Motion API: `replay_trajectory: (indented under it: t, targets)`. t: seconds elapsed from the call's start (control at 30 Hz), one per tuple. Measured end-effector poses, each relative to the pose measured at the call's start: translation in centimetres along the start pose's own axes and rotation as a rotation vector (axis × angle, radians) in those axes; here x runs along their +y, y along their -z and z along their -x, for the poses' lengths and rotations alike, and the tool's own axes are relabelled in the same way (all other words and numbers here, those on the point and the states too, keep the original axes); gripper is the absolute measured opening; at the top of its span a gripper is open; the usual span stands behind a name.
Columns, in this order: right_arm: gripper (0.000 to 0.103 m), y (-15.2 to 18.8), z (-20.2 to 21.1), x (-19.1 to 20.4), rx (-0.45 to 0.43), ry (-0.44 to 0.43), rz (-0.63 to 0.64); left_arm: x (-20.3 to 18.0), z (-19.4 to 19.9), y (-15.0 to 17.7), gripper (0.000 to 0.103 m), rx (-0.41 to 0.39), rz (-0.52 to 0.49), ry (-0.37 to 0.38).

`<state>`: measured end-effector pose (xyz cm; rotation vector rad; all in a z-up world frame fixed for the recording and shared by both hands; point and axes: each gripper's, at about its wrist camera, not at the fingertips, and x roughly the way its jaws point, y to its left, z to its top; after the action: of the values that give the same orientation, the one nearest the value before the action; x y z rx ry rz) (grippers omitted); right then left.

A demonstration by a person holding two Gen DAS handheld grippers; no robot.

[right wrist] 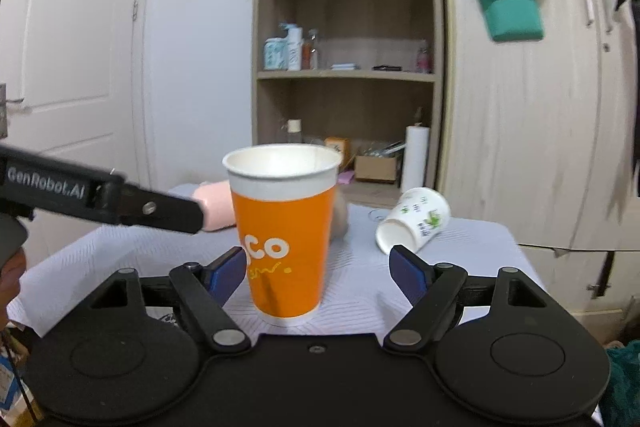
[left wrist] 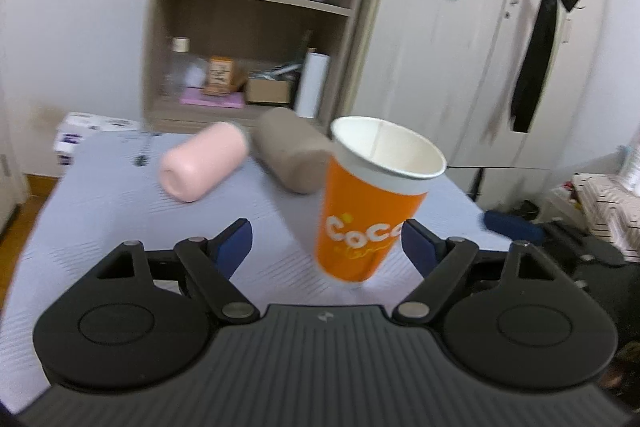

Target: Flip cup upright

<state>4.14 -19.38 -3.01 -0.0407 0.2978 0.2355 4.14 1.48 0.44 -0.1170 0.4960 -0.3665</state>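
An orange paper cup stands upright on the ribbed white table cover, between the wide-spread right gripper; the left gripper also gapes wide.

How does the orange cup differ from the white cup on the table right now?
The orange cup stands upright with its mouth up; the white cup lies on its side, mouth toward the camera. The orange cup has white lettering; the white cup has small green and dark prints. The orange cup looks taller, though it is nearer. Both are paper cups on the table.
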Motion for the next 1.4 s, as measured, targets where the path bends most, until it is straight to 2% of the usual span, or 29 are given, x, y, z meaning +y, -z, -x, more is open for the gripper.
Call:
replay_trajectory:
  t: [0.23, 0.53, 0.63, 0.7, 0.8, 0.9, 1.03, 1.4]
  targets:
    - [0.084, -0.9, 3.4, -0.4, -0.034, 0.051, -0.025, -0.5, 3.1, 0.5, 0.083, -0.031, -0.035, -0.143]
    - [0.087, -1.8, 5.5, 0.2, -0.026, 0.091, -0.018, -0.5, 5.3, 0.7, 0.088, -0.043, -0.028, -0.188]
    - [0.091, -1.9, 5.6, -0.1, -0.016, 0.098, -0.032, -0.5, 5.9, 0.8, 0.091, -0.052, -0.024, -0.204]
    - [0.098, -1.8, 5.6, -0.4, -0.021, 0.117, -0.045, -0.3, 6.2, 0.8, 0.094, -0.059, -0.02, -0.215]
    - [0.103, -1.7, 5.5, -1.0, -0.015, 0.146, -0.071, -0.1, 6.3, 0.8, 0.099, -0.06, -0.008, -0.233]
    - [0.103, -1.8, 5.4, -1.5, 0.008, 0.181, -0.096, 0.0, 6.4, 0.9, 0.103, -0.055, -0.011, -0.25]
    - [0.103, -1.9, 5.4, -1.7, 0.022, 0.223, -0.1, -0.3, 6.2, 1.0, 0.103, -0.035, -0.017, -0.27]
    - [0.103, -2.1, 6.0, -0.4, 0.035, 0.233, -0.064, -0.1, 6.3, 1.2, 0.103, 0.016, -0.007, -0.32]
